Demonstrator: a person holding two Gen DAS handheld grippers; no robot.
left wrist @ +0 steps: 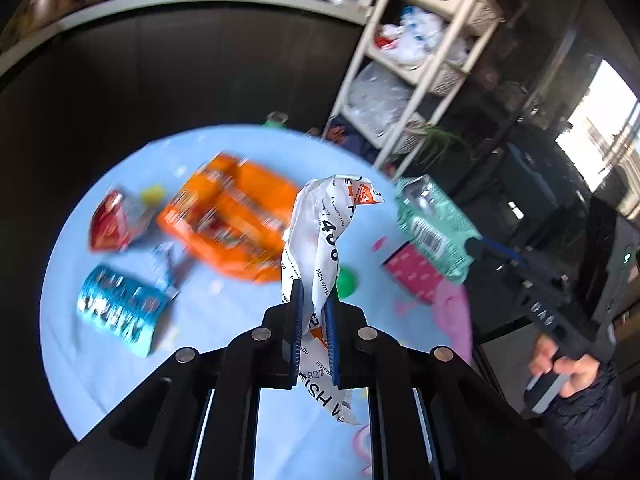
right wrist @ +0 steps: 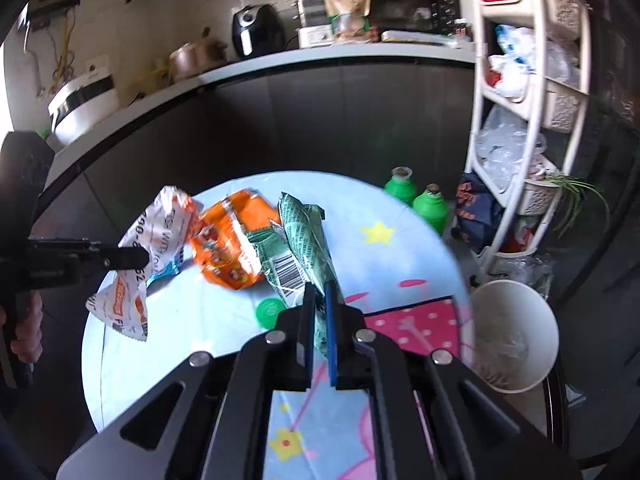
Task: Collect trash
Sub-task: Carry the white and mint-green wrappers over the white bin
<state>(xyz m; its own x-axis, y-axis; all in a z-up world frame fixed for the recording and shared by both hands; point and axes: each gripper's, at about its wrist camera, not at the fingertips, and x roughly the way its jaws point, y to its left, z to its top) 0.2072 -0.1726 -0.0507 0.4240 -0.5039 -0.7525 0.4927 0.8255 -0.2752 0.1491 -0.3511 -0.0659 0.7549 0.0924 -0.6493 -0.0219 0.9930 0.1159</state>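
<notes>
1. Both tools are loaded above a round table covered in a pale blue cartoon cloth. The left gripper has its blue pads pinched tight on a crumpled white wrapper with orange and black print, which stands up at the centre of the left wrist frame, clear of the cloth.

2. The right gripper is likewise clamped, on a green snack packet with a barcode, at the middle of the right wrist frame. In the left view the same packet hangs at centre right, out past the table's edge.

3. Still lying on the table: an orange packet at centre, a red wrapper at centre left, a blue foil packet at lower left, and a green bottle cap just right of the left tool. All are blurred in that frame.

4. The step in hand looks like the carry: both pieces lifted, neither yet dropped.

5. A white bucket with a liner stands off the table at the right view's lower right, and is the likely destination.

6. The next move calls for swinging the right tool over that rim before letting go, then bringing the left across. The light wrappers may cling to the pads or flutter wide.
</notes>
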